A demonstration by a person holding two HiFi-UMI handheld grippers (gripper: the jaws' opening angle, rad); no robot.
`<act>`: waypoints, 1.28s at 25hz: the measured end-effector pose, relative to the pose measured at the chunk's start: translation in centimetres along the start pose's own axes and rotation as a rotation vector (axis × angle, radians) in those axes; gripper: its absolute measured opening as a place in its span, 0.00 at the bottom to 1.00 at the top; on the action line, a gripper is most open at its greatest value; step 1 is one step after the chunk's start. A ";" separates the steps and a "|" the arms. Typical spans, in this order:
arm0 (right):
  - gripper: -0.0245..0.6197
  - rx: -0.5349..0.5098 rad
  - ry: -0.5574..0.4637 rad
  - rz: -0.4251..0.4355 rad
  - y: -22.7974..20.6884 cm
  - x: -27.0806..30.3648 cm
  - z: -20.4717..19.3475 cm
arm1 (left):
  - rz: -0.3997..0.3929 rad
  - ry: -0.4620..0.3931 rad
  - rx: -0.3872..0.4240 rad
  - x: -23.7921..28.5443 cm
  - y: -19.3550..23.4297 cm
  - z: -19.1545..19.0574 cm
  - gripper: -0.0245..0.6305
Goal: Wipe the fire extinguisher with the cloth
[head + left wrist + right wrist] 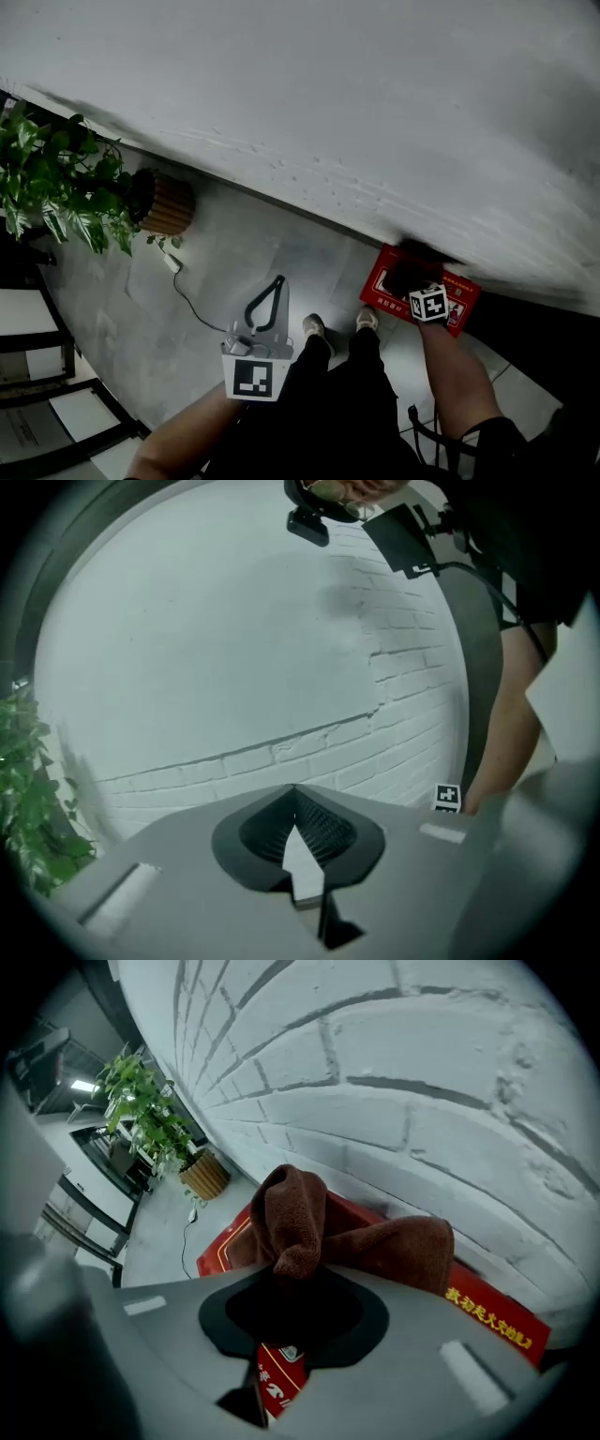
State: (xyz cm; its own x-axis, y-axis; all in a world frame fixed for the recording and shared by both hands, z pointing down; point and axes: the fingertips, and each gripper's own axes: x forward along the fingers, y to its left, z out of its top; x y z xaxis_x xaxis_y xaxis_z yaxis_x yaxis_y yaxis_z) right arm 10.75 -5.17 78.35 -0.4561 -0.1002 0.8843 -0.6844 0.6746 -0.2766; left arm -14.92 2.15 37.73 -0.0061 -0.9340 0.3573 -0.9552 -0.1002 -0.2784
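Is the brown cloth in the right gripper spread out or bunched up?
Bunched up: the brown cloth rises as a crumpled lump from the right gripper's jaws, one end drooping sideways.

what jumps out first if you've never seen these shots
The red fire extinguisher box on the floor against the white brick wall, with the right gripper shut on a brown cloth over it. Next, the leafy potted plant at far left, and the left gripper, shut and empty, over the grey floor.
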 end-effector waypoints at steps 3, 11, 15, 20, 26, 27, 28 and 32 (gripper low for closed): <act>0.14 0.030 -0.010 0.003 -0.6 -0.7 -0.9 | -0.074 -0.037 0.007 3.5 -2.6 1.4 0.04; 0.14 0.055 -0.047 -0.040 -3.4 -3.3 -3.4 | -0.188 -0.056 0.009 8.7 -6.7 2.2 0.04; 0.14 0.154 -0.052 -0.090 -5.6 -5.0 -6.2 | -0.264 -0.050 0.040 10.1 -9.1 2.5 0.04; 0.14 0.197 -0.040 -0.131 -7.7 -6.5 -9.0 | -0.305 -0.080 0.059 11.4 -11.0 3.4 0.04; 0.14 0.316 0.017 -0.273 -10.1 -9.4 -11.8 | -0.376 -0.103 0.115 9.8 -11.3 3.3 0.04; 0.14 0.331 0.030 -0.297 -10.5 -10.0 -12.1 | -0.385 -0.104 0.106 9.8 -11.4 3.0 0.04; 0.14 0.332 0.042 -0.320 -10.8 -10.7 -12.4 | -0.393 -0.106 0.098 9.9 -11.4 2.7 0.04; 0.14 0.278 -0.016 -0.328 -9.0 -12.8 -11.3 | -0.439 -0.123 0.085 10.0 -11.5 2.5 0.04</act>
State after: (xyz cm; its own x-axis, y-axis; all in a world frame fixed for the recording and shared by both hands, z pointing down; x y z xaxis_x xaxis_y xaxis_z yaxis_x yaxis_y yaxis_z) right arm 29.17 -1.68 73.75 -0.1959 -0.2897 0.9369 -0.9211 0.3821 -0.0744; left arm -3.28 -6.92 42.31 0.4338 -0.8298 0.3511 -0.8317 -0.5187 -0.1981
